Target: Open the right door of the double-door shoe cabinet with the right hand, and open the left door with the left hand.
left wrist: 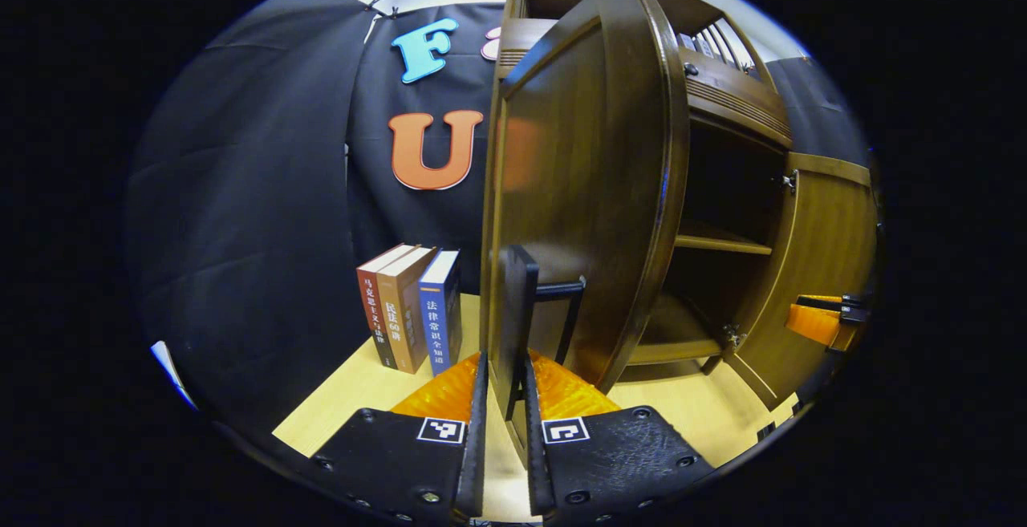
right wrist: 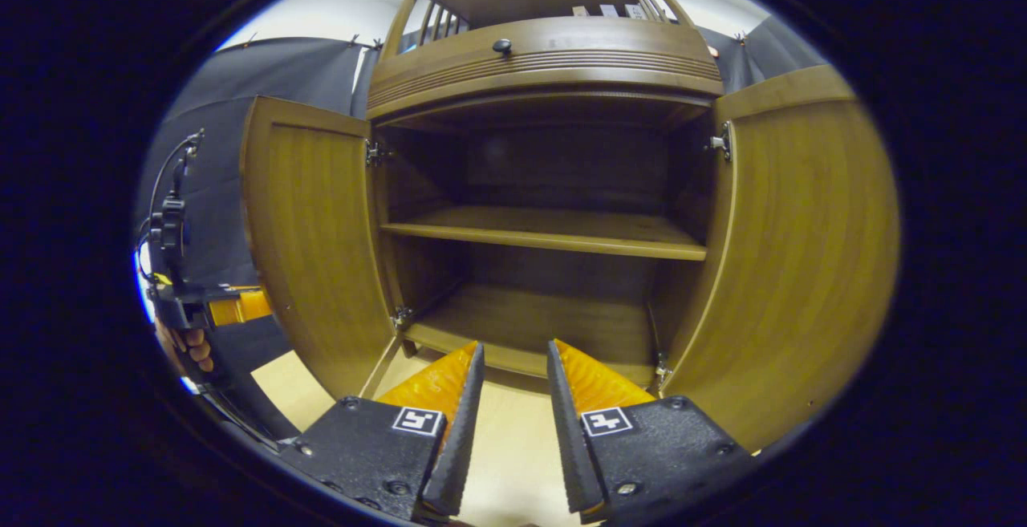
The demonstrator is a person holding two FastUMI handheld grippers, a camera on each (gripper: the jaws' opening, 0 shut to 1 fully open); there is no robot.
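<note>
The brown shoe cabinet stands with both doors swung out, baring its shelf. The left door fills the middle of the left gripper view, seen nearly edge-on. My left gripper is shut on that door's black handle, which stands up between the two fingers. In the right gripper view the left door hangs open at the left and the right door at the right. My right gripper is open in front of the cabinet's bottom compartment, with nothing between its fingers.
Three upright books stand on the light wooden table left of the cabinet, against the black cloth wall. The right gripper appears beside the right door. A hand holds the left gripper behind the left door.
</note>
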